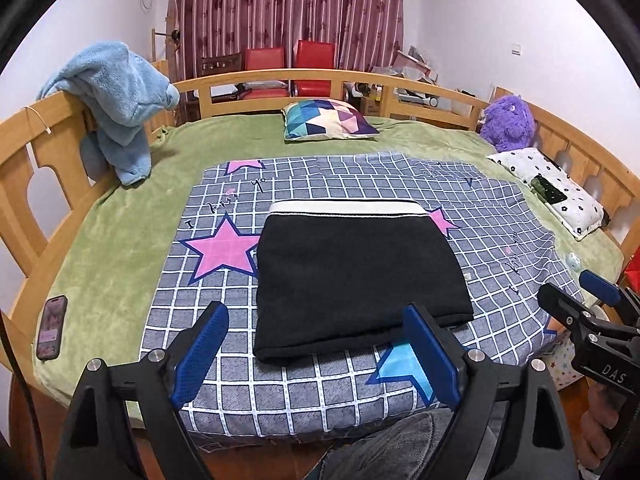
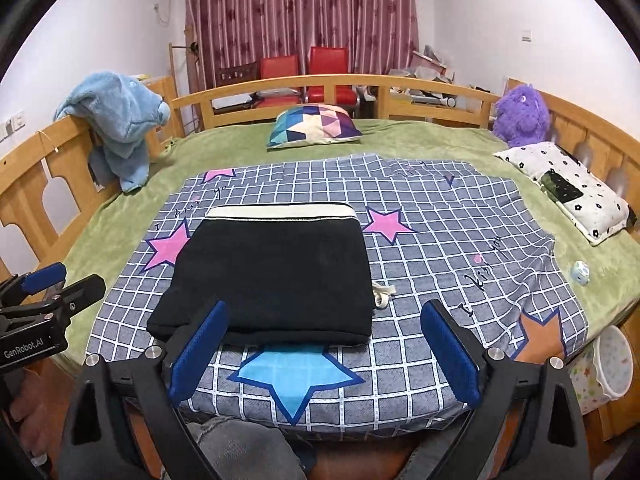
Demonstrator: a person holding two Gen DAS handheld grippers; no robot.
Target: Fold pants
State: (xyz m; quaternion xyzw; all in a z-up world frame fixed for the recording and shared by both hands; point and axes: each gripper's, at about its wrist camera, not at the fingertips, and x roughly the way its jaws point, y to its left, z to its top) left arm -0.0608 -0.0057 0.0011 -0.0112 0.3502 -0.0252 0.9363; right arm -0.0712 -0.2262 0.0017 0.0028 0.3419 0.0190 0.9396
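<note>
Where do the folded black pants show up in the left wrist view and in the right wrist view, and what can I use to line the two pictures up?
Left wrist view: the folded black pants lie centre frame on the checked sheet, just beyond the open left tongs.
Right wrist view: the pants sit left of centre, beyond the left finger of the open right tongs.
Shared landmark: the blue star printed at the pants' near edge.

Black pants [image 1: 352,276], white waistband [image 1: 346,207]
</note>
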